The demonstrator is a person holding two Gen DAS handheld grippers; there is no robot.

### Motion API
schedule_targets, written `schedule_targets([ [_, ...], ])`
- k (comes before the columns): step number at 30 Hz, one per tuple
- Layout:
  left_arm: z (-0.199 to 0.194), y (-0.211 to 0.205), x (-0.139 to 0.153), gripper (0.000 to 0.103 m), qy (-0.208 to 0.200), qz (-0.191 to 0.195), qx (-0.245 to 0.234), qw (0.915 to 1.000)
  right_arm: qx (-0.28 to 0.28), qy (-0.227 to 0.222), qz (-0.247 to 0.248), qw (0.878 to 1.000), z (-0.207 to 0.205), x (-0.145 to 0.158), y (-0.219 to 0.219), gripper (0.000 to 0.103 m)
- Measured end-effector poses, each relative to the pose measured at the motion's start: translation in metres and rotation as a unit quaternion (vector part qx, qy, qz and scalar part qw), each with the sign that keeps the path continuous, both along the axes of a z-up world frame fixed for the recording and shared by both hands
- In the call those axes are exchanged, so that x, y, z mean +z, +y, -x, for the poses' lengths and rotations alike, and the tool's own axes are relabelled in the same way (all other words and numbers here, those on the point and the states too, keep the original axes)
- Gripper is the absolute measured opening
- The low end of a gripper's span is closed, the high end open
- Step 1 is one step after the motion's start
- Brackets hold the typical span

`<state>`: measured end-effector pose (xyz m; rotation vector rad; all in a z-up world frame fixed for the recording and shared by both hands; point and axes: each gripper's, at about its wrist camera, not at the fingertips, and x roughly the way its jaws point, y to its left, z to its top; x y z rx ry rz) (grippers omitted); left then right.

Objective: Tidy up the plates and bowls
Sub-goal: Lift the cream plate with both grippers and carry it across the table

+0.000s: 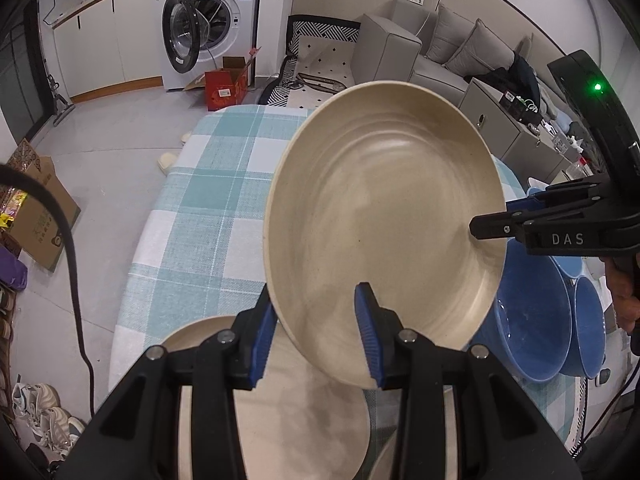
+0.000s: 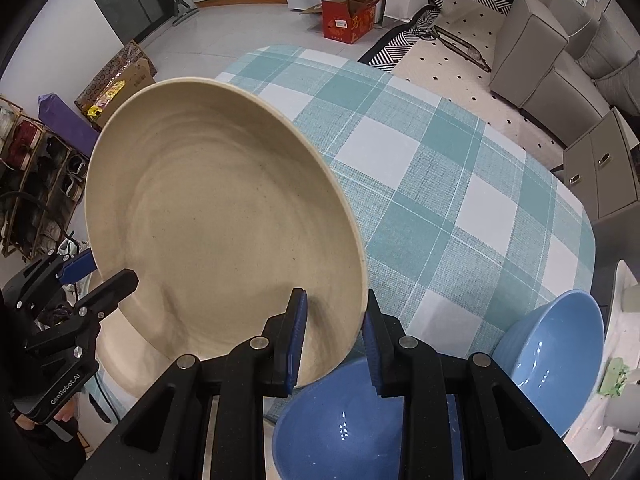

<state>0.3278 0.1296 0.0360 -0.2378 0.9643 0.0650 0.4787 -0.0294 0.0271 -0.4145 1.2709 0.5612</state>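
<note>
A large beige plate (image 1: 380,208) (image 2: 216,220) hangs tilted above the plaid-clothed table (image 1: 208,200) (image 2: 440,184), held from two sides. My left gripper (image 1: 314,300) (image 2: 112,268) is shut on its near-left rim. On the opposite rim my right gripper (image 2: 334,300) (image 1: 492,216) is shut too. A second beige plate (image 1: 280,408) lies on the table under the lifted one. Two blue bowls (image 2: 344,424) (image 2: 552,356) stand on the table below my right gripper, and they also show in the left wrist view as blue bowls (image 1: 532,320).
White items (image 2: 628,312) sit at the table's right edge. A black cable (image 1: 72,264) hangs at the left. On the floor lie a red box (image 2: 348,20), cardboard boxes (image 1: 40,216) and a shoe rack (image 2: 36,168); a grey sofa (image 1: 452,52) stands beyond.
</note>
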Motion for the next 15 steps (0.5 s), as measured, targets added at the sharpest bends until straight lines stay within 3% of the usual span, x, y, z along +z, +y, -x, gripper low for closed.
schedule_targets([
  [15, 0.045, -0.013, 0.017, 0.038, -0.008, 0.003, -0.027, 0.9996, 0.022, -0.017, 0.011, 1.0, 0.048, 0.024, -0.012, 0.027],
])
